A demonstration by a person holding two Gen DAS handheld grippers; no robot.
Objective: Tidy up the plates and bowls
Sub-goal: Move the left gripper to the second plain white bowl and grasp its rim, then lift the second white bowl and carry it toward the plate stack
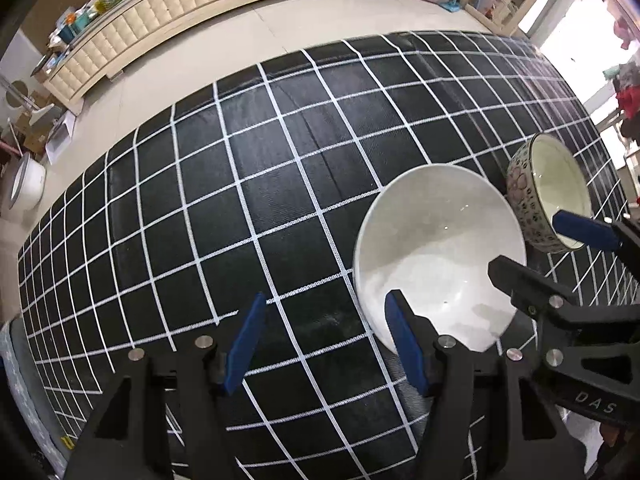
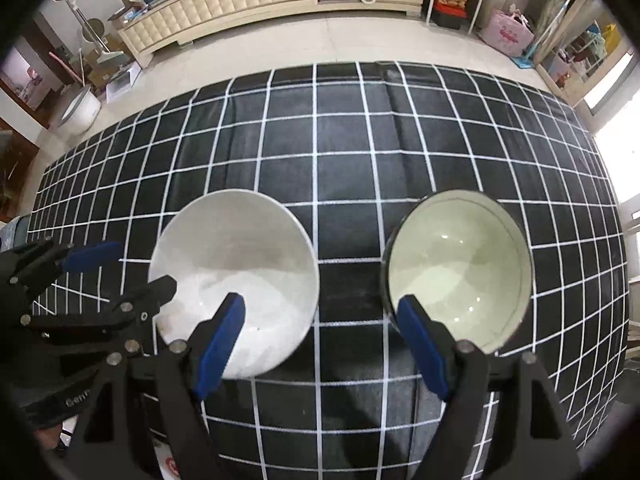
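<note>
Black grid-lined cloth (image 2: 344, 152) covers the work surface, cluttered shelving along the top of both frames. Left gripper (image 1: 324, 344): jaws spread, nothing between the pads; its right pad sits over the near-left rim of the white bowl (image 1: 440, 256), left pad over bare cloth, so the rim runs between the jaws but isn't pinched. Right gripper (image 2: 320, 344): jaws spread wide, also empty; in the right wrist view its left pad overlaps the white bowl (image 2: 236, 280) at lower centre-left, its right pad overlaps the near edge of the patterned bowl (image 2: 458, 268) at lower centre-right, and the gap between the pads looks down on bare cloth between the two bowls. Key relation: bowls sit side by side, near each other but apart; white one toward the left hand, patterned one (image 1: 548, 192) toward the right hand, seen at the right edge of the left wrist view with the right gripper (image 1: 536, 248) reaching in over it. My read: each hand is lined up on its own bowl's near rim, so a rim pinch comes next, then nesting one bowl in the other. No plates in view.
</note>
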